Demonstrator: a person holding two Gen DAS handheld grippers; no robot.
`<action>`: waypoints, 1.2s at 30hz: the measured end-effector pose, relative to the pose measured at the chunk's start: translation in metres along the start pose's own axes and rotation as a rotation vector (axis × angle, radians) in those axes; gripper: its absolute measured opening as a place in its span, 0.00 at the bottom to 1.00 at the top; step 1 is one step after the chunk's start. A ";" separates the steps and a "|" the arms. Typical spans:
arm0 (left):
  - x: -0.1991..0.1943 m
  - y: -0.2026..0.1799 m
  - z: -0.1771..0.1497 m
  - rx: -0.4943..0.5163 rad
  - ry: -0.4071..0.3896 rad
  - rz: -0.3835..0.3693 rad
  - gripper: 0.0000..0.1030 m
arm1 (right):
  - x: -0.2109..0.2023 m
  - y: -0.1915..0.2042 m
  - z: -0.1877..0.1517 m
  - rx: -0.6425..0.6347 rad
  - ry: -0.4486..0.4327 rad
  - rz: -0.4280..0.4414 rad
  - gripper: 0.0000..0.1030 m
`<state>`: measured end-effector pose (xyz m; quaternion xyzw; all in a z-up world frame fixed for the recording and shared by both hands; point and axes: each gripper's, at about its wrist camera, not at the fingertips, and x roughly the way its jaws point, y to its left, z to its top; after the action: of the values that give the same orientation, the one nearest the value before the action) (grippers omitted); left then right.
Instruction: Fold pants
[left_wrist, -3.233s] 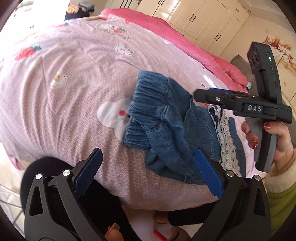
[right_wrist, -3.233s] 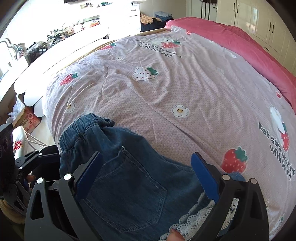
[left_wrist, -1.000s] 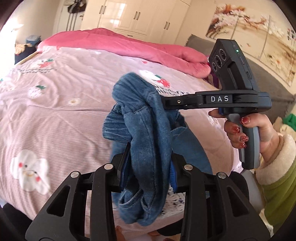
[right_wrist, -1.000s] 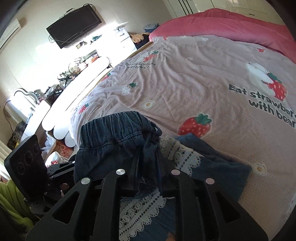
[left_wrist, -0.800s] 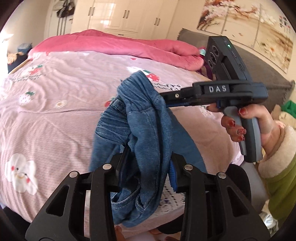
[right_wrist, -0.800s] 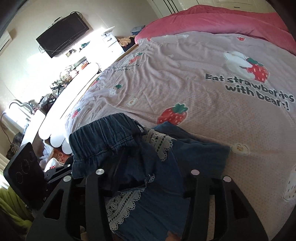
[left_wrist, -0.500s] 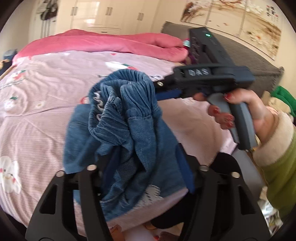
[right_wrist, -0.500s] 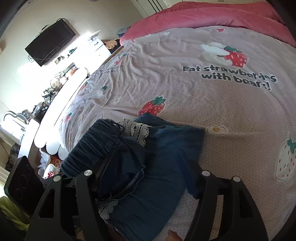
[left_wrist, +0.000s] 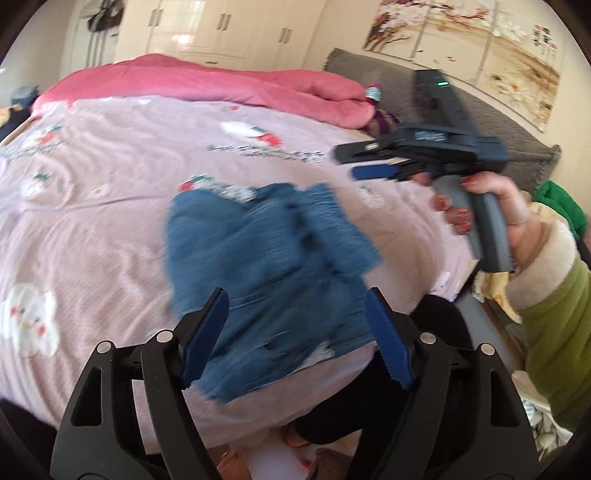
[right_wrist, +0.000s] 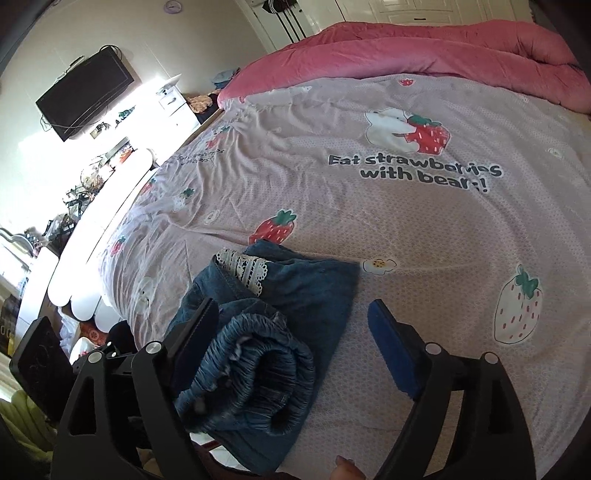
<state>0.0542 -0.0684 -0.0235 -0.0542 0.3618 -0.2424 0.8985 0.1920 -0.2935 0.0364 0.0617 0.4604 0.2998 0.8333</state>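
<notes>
Pants (right_wrist: 280, 325): blue denim, folded into a rough bundle and laid at the near edge of the bed; the elastic waistband is gathered into ribbed pleats and curled over on top; a white lace trim (right_wrist: 245, 271) is seen at the far fold. In the left wrist view the pants (left_wrist: 266, 266) are blurred.
Left gripper (left_wrist: 295, 334): black frame with ribbed blue pads; its jaws have just been opening and are spread wide, over the denim, with no pad pressed on it.
Right gripper (right_wrist: 291, 336): jaws have just been opening and are parted wide; the waistband roll lies just beside the left pad, unpinched.
Right hand (left_wrist: 491, 218): wrapped round the grey handle; fleecy cream cuff, green sleeve.
Bedcover (right_wrist: 388, 221): pale pink, finely dotted, printed with strawberries and bears, lightly creased.
Quilt (right_wrist: 424, 51): pink, puffy, heaped along the far side.
</notes>
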 end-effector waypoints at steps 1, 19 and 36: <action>-0.002 0.003 -0.003 -0.005 0.002 0.011 0.67 | 0.000 0.005 0.001 -0.012 -0.001 0.002 0.82; 0.019 -0.034 -0.015 0.197 0.049 0.077 0.34 | 0.101 0.069 0.034 -0.112 0.231 0.015 0.74; 0.026 -0.035 -0.026 0.201 0.113 0.008 0.23 | 0.116 0.084 0.007 -0.246 0.275 -0.113 0.16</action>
<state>0.0386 -0.1096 -0.0495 0.0517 0.3861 -0.2766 0.8785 0.2067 -0.1592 -0.0123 -0.1082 0.5326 0.3121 0.7792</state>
